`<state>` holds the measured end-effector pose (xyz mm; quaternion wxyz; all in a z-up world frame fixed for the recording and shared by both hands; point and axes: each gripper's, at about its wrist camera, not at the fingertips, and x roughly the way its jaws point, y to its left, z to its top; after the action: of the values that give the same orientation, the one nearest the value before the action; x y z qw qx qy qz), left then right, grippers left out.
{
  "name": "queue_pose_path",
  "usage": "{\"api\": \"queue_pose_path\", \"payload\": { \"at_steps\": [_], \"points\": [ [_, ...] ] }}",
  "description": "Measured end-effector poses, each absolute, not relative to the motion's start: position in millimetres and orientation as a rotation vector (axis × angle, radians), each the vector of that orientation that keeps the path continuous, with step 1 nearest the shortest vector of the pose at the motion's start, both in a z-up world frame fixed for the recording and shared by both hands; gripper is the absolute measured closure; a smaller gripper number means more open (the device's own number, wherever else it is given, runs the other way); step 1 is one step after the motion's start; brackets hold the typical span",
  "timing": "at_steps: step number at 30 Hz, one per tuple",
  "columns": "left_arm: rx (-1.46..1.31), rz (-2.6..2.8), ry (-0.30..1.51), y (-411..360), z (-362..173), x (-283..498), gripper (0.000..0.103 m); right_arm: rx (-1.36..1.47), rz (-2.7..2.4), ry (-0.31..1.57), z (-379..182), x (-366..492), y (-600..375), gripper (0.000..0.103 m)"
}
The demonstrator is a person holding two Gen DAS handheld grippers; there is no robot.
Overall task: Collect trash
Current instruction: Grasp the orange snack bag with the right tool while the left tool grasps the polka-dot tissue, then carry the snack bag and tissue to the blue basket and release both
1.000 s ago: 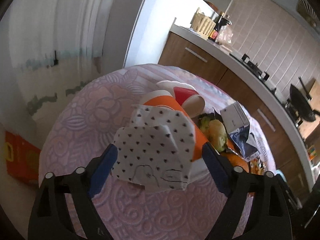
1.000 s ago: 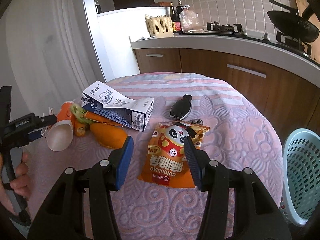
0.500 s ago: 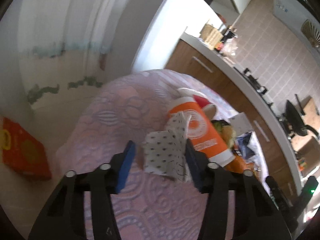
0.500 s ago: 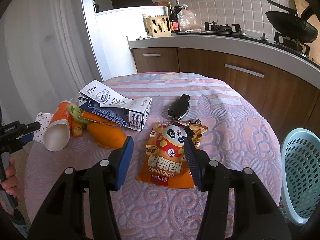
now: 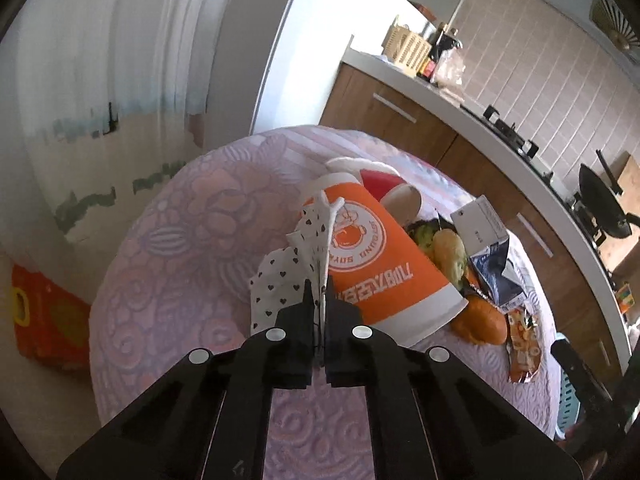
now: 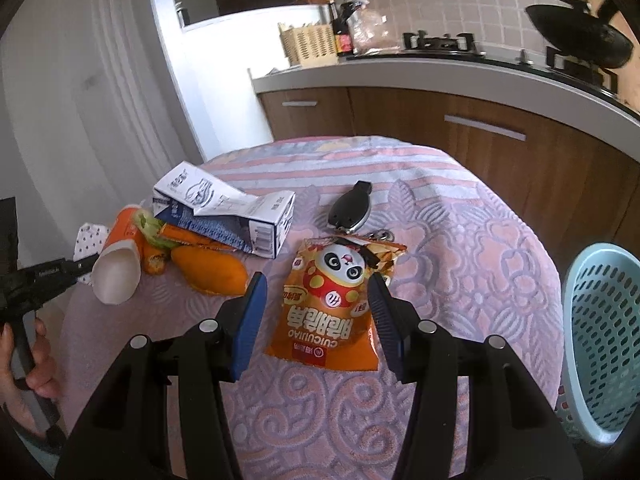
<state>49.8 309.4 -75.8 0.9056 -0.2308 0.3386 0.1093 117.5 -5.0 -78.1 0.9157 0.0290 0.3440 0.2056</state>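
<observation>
My left gripper (image 5: pixel 318 296) is shut on a white napkin with black hearts (image 5: pixel 286 276), pinched at its edge beside a tipped orange paper cup (image 5: pixel 380 264). In the right wrist view the same napkin (image 6: pixel 91 238) and cup (image 6: pixel 120 256) lie at the table's left, with the left gripper (image 6: pixel 82 266) at them. My right gripper (image 6: pixel 316 300) is open, its fingers on either side of an orange panda snack bag (image 6: pixel 332 312) lying flat on the tablecloth.
A crushed white and blue carton (image 6: pixel 236 216), an orange fruit peel (image 6: pixel 212 274), greens and a black car key (image 6: pixel 350 210) lie on the round table (image 6: pixel 480 248). A light blue basket (image 6: pixel 604 336) stands at the right. A red cup (image 5: pixel 384 184) lies behind the orange cup.
My left gripper has closed on the heart napkin, crumpling it between the fingers. My right gripper has stayed open over the snack bag, drawing back slightly.
</observation>
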Motion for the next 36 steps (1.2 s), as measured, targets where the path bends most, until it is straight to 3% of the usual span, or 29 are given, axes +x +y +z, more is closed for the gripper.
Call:
{"api": "queue_pose_path", "payload": {
  "at_steps": [3, 7, 12, 14, 16, 19, 25, 36],
  "points": [
    [-0.504, 0.22, 0.653, 313, -68, 38, 0.102, 0.005, 0.389, 0.756, -82, 125, 3, 0.054],
    [-0.482, 0.207, 0.598, 305, -48, 27, 0.102, -0.028, 0.369, 0.846, -94, 140, 14, 0.034],
    [-0.418, 0.19, 0.558, 283, -28, 21, 0.102, -0.1, 0.304, 0.916, -110, 154, 32, 0.028],
    [-0.406, 0.167, 0.554, 274, -24, 22, 0.102, -0.12, 0.297, 0.917, -110, 153, 36, 0.032],
    [-0.398, 0.149, 0.555, 267, -23, 23, 0.102, -0.113, 0.308, 0.913, -109, 151, 34, 0.049],
    [-0.394, 0.125, 0.56, 258, -22, 25, 0.102, -0.106, 0.323, 0.914, -106, 147, 30, 0.064],
    [-0.373, 0.082, 0.565, 238, -21, 27, 0.102, -0.019, 0.383, 0.902, -96, 139, 12, 0.083],
    [-0.301, -0.106, 0.58, 160, -7, 44, 0.102, 0.052, 0.33, 0.753, -40, 111, -54, 0.084]
  ]
}}
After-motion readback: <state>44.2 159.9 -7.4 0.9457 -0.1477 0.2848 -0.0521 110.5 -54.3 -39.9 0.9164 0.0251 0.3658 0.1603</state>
